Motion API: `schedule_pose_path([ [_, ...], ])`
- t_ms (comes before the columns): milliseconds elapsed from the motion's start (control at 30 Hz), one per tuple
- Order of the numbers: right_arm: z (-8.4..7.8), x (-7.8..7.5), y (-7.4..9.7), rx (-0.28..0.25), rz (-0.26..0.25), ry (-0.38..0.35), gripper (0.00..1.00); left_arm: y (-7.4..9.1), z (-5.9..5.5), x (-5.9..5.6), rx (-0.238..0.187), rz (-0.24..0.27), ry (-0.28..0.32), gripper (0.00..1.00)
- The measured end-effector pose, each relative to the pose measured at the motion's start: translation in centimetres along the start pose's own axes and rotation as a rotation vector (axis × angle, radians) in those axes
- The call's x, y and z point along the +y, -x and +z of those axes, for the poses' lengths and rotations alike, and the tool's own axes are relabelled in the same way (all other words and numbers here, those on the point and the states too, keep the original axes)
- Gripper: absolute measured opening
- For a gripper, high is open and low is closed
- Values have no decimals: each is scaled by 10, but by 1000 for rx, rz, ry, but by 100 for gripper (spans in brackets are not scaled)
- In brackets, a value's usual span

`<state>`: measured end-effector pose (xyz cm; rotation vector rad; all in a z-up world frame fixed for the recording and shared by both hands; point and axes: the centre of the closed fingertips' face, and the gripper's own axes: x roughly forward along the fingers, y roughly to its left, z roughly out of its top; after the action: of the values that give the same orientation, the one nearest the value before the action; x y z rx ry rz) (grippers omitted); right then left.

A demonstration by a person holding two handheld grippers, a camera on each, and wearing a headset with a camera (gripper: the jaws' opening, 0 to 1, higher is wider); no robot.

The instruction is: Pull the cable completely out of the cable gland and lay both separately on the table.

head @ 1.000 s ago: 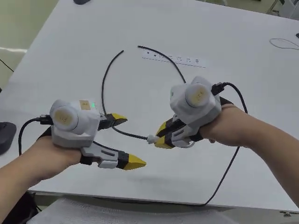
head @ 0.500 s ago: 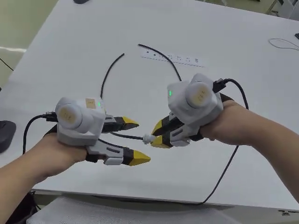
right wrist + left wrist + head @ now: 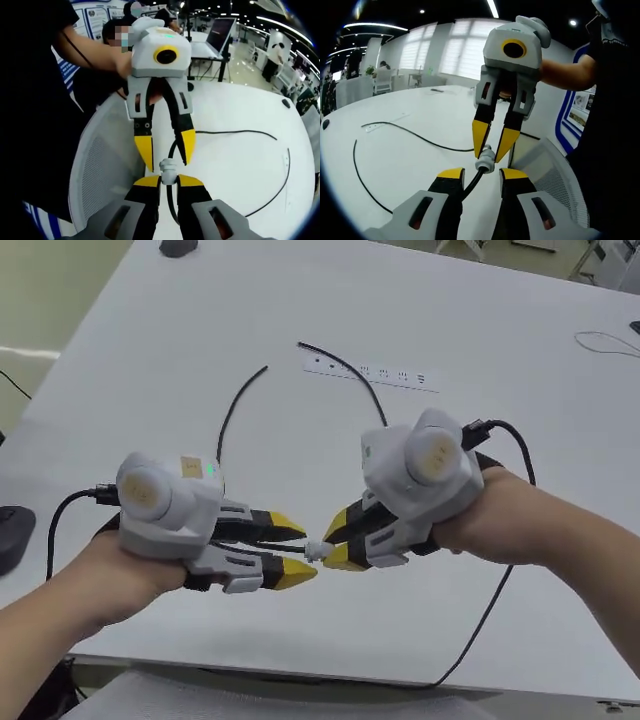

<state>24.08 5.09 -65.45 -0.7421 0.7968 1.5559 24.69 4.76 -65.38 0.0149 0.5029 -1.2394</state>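
White cable gland (image 3: 315, 551) pinched in right gripper (image 3: 336, 543), left gripper (image 3: 300, 549) narrowly open astride black cable (image 3: 234, 406)

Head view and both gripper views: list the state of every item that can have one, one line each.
right gripper: shut on the cable gland.
left gripper: open, jaws either side of the cable beside the cable gland.
cable gland: held at the right gripper's tips, cable threaded through it.
cable: not pulled out; both ends lie on the table.
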Motion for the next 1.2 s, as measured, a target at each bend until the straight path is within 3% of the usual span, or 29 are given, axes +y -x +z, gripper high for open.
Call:
schedule_pose_path([
  [33,0,0,0,1,1,0,7,0,0,0,6,1,-22,28],
  [500,-4,3,1,1,10,47,7,-5,1,-1,0,-20,4,19],
  [800,-8,5,1,-8,2,79,7,-8,-1,-6,0,-30,-13,15],
  [933,-7,5,3,-17,-9,98,7,-7,1,-6,-14,-31,12,16],
  [1067,-6,4,4,-29,-17,104,7,-6,9,-7,-61,-34,68,16],
  [1200,-7,4,5,-34,-22,93,7,-7,10,-9,-63,-30,53,16],
])
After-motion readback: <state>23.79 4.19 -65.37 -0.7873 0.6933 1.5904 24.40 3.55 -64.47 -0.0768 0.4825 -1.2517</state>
